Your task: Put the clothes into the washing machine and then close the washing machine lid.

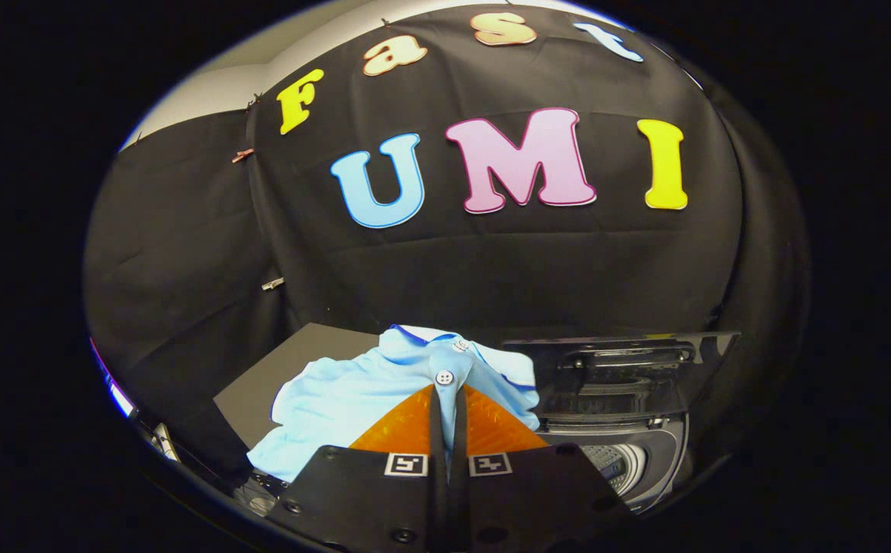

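The tool (448, 415) is pinching the light blue shirt (353, 395) by its buttoned placket, fingers clenched on the fabric; the shirt is hanging bunched ahead and toward 10 o'clock; the washing machine (622, 453) is sitting at 3 o'clock, lid (622, 372) standing open, its drum (621, 462) looking empty; the carry probably needs to go rightward.

- Dim booth; light falls brightest on the pale blue collared polo shirt (384, 392)
- Glare on the clear, raised washing machine lid (618, 376)
- Fisheye bends the edges; centre sharp
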Demonstrator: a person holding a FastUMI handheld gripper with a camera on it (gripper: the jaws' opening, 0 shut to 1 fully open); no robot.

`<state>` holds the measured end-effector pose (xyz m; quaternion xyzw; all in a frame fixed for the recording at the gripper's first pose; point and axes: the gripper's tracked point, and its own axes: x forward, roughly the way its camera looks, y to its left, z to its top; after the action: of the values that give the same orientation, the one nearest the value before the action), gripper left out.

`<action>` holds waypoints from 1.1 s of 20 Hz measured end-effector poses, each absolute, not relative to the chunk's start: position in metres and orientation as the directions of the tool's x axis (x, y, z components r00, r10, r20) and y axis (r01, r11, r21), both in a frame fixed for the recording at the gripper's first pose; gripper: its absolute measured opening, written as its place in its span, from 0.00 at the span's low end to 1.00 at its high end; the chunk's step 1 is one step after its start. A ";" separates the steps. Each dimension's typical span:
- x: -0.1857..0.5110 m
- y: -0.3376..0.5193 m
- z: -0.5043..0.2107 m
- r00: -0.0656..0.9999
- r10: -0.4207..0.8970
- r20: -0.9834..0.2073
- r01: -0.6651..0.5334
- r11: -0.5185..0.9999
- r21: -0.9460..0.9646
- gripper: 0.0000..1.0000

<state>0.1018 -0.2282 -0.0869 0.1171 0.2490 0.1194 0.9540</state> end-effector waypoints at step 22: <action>0.102 -0.389 -0.144 0.792 0.379 -0.480 -0.235 0.913 0.332 0.05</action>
<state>0.1019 -0.3889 -0.1437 0.1287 0.2782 0.1637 0.9377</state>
